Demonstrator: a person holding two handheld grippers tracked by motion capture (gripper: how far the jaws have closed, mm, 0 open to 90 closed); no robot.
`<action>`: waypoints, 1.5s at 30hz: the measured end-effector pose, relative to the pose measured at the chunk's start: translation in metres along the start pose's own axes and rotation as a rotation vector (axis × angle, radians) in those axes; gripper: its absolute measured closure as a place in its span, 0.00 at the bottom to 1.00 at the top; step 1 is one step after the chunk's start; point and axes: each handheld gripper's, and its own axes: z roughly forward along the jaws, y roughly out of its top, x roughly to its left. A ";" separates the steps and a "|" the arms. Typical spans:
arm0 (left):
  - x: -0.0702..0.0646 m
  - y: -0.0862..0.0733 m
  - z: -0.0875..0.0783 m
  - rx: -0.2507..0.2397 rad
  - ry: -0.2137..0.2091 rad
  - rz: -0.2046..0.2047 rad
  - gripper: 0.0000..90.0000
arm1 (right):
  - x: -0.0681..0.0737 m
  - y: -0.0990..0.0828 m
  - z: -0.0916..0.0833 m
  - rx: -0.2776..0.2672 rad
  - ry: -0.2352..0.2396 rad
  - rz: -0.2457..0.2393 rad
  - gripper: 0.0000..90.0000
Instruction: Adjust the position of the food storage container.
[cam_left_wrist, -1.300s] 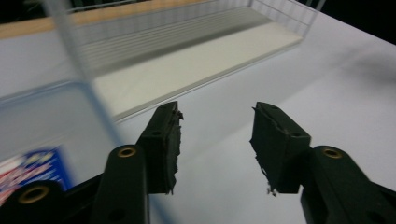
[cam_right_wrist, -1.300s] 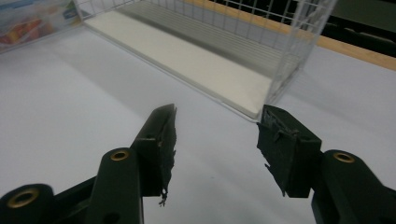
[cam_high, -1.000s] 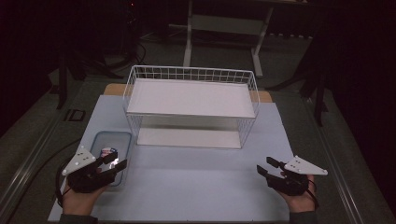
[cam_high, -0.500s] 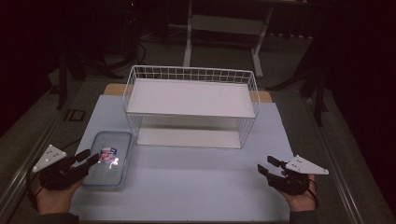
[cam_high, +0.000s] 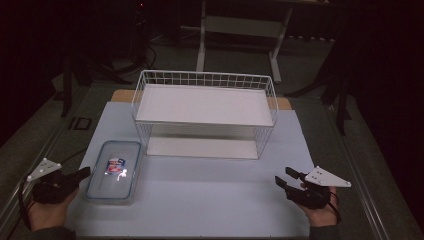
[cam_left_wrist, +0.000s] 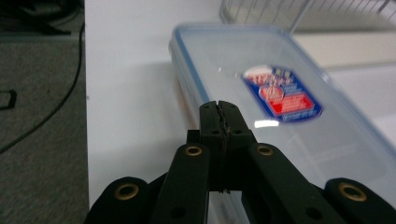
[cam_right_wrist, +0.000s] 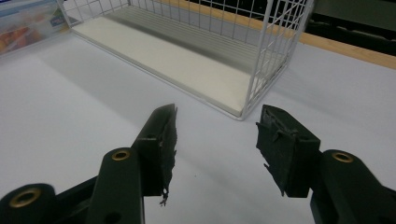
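A: What is hard to read?
B: The label on the clear rectangular plastic container with the blue-edged lid (cam_left_wrist: 280, 107) is blurred; its far corner is cut off in the right gripper view.

A: Left gripper (cam_high: 82, 173)?
B: Jaws pressed together, nothing between. Container lies just ahead of its tips and to their right. Since a second ago this gripper has pulled back off it.

A: Right gripper (cam_right_wrist: 217, 140)?
B: Jaws wide apart, empty. White wire two-tier rack (cam_high: 205, 112) stands ahead; container far off to its left. Unmoved.
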 end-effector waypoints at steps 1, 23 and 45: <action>0.000 -0.001 0.000 0.013 0.002 0.003 0.99 | 0.000 0.000 0.000 0.000 0.000 0.000 0.52; -0.019 -0.022 -0.012 0.104 -0.182 0.140 1.00 | 0.004 0.003 0.006 0.000 0.019 -0.007 0.52; -0.105 -0.006 0.016 0.186 -0.443 0.386 0.99 | 0.008 0.005 0.010 0.002 0.027 -0.017 0.53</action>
